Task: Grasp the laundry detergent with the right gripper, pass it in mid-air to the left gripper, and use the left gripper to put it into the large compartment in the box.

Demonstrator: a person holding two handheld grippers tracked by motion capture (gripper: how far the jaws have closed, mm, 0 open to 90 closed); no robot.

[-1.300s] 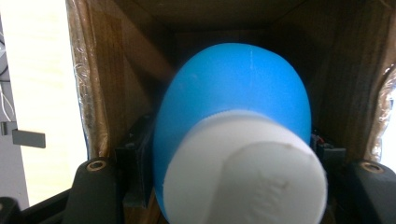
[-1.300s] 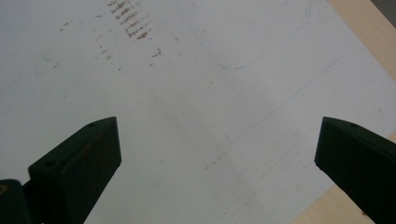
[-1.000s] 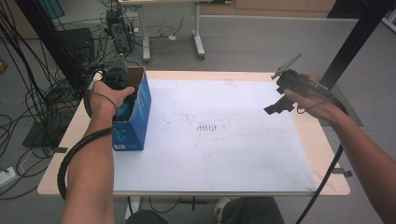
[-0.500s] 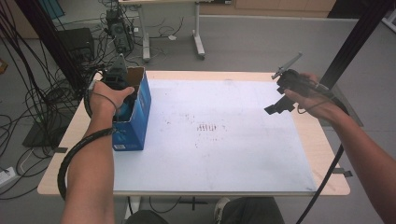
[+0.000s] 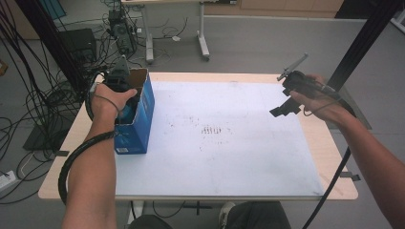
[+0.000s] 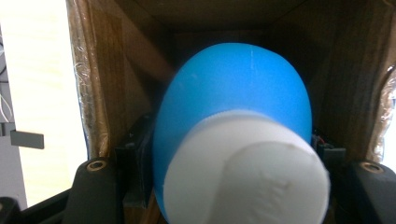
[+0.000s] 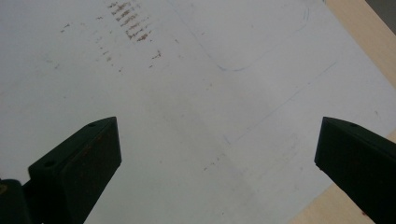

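Left hand-held gripper [image 6: 233, 186] clamps a blue white-capped bottle [image 6: 233, 112] inside the blue cardboard box [image 5: 138, 119]; right hand-held gripper [image 7: 215, 154] gapes over the white-sheeted surface [image 7: 187, 93]

A blue bottle [image 6: 233, 107] with a white cap [image 6: 250, 175] sits clamped between the left claw's [image 6: 233, 186] black jaws, pointing into a brown cardboard box [image 6: 116, 70].

Light wooden table [image 5: 329, 162], rectangular, edges bare around a large white sheet [image 5: 229, 157] covering most of the top. Sheet lying flat, smudged with dark marks [image 5: 210, 131] near its middle; faint blue pen lines [image 7: 243, 65] visible on it in the right gripper view. Blue box [image 5: 138, 119] standing upright at the sheet's left edge, top open, cardboard brown inside.
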